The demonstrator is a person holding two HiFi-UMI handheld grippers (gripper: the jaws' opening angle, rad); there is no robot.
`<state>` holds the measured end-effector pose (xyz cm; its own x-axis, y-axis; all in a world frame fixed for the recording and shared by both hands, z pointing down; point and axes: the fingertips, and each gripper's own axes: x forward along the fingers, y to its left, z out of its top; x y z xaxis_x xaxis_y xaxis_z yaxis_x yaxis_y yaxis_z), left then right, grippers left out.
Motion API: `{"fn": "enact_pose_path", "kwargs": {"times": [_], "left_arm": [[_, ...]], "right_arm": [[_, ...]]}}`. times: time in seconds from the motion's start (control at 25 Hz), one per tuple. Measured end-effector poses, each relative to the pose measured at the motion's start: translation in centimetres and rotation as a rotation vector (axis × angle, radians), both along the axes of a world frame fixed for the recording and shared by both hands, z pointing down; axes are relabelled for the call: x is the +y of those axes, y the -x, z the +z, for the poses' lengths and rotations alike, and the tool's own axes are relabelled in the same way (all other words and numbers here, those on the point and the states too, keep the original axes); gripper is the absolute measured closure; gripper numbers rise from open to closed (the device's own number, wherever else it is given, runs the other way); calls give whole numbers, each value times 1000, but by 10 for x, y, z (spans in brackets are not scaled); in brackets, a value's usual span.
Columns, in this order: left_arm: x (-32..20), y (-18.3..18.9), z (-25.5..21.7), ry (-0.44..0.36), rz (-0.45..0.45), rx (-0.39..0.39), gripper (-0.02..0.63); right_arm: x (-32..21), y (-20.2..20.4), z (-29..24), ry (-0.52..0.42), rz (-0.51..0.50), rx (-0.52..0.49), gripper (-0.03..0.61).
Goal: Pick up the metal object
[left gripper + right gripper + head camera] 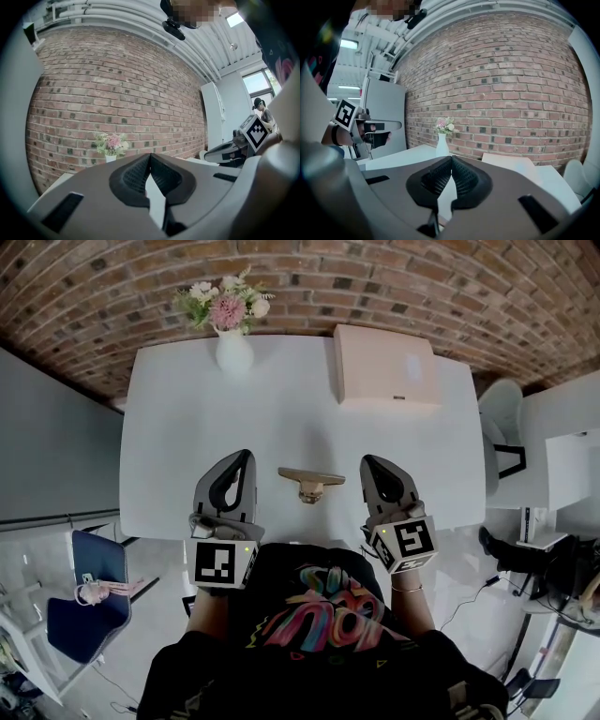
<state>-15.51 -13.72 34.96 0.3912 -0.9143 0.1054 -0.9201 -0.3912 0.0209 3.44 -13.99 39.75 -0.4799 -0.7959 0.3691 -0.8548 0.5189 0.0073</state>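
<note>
A gold-coloured metal object [310, 481], a flat bar on a short stem, lies on the white table [300, 418] near its front edge. My left gripper [243, 457] hovers to its left and my right gripper [368, 463] to its right, both a short way from it. Each gripper's tips meet with nothing between them, as the left gripper view [150, 155] and the right gripper view [451, 158] show. The metal object is hidden in both gripper views.
A white vase of flowers [232, 334] stands at the table's far left, and a pale box [386, 365] at the far right. A brick wall [394, 287] lies behind. A blue chair [89, 592] is at the left and a white chair [502, 423] at the right.
</note>
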Motion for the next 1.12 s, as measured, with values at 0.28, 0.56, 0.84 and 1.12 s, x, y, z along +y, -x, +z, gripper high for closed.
{"fn": "enact_pose_path", "kwargs": {"times": [0.28, 0.56, 0.84, 1.12], "left_arm": [[-3, 0, -1, -10, -35, 64, 589], [0, 0, 7, 0, -37, 63, 589], [4, 0, 13, 16, -36, 63, 589], [7, -3, 21, 28, -36, 64, 589]], "right_arm": [[-3, 10, 3, -15, -41, -58, 558], [1, 14, 24, 38, -93, -71, 506], [6, 26, 43, 84, -169, -66, 412], [14, 37, 64, 113, -253, -25, 377]]}}
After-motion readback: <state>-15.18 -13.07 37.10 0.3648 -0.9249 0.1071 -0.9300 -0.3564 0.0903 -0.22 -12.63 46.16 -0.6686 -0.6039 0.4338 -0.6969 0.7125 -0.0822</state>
